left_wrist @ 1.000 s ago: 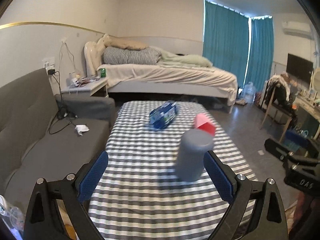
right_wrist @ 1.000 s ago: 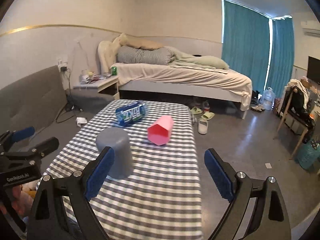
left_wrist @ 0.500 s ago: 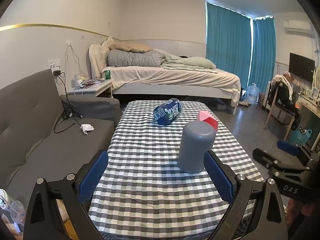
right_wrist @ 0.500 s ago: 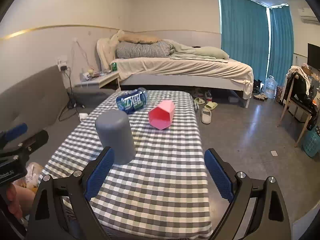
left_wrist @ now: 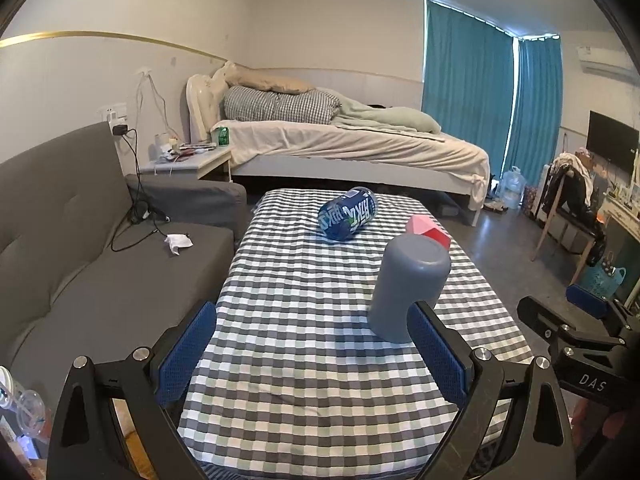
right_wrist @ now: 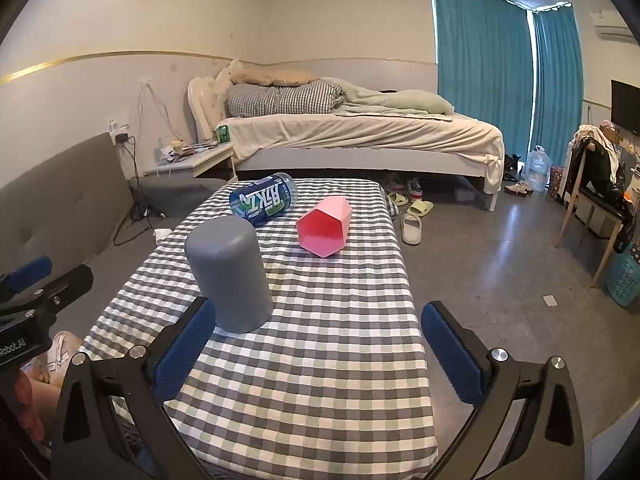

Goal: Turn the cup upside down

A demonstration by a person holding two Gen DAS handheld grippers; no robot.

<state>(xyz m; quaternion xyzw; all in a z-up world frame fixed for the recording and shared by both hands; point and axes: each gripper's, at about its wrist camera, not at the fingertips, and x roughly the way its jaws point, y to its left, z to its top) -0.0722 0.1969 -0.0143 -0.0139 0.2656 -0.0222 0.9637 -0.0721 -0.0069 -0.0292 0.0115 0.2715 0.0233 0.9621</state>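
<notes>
A grey cup (left_wrist: 408, 286) stands mouth down on the checked tablecloth (left_wrist: 304, 344); it also shows in the right wrist view (right_wrist: 230, 272). A pink faceted cup (right_wrist: 325, 226) lies on its side beyond it, mouth toward me; only its top shows in the left wrist view (left_wrist: 428, 230). My left gripper (left_wrist: 312, 352) is open and empty, the grey cup just beyond its right finger. My right gripper (right_wrist: 316, 350) is open and empty, the grey cup just beyond its left finger.
A blue can (left_wrist: 348, 213) lies on its side at the table's far end. A grey sofa (left_wrist: 80, 264) runs along the left. A bed (right_wrist: 360, 136) stands behind the table, slippers (right_wrist: 412, 226) on the floor right of it. The right gripper (left_wrist: 576, 332) shows at the left view's right edge.
Both grippers have drawn back a little and steadied; the grey cup stays mouth down on the cloth. Both grippers stay open.
</notes>
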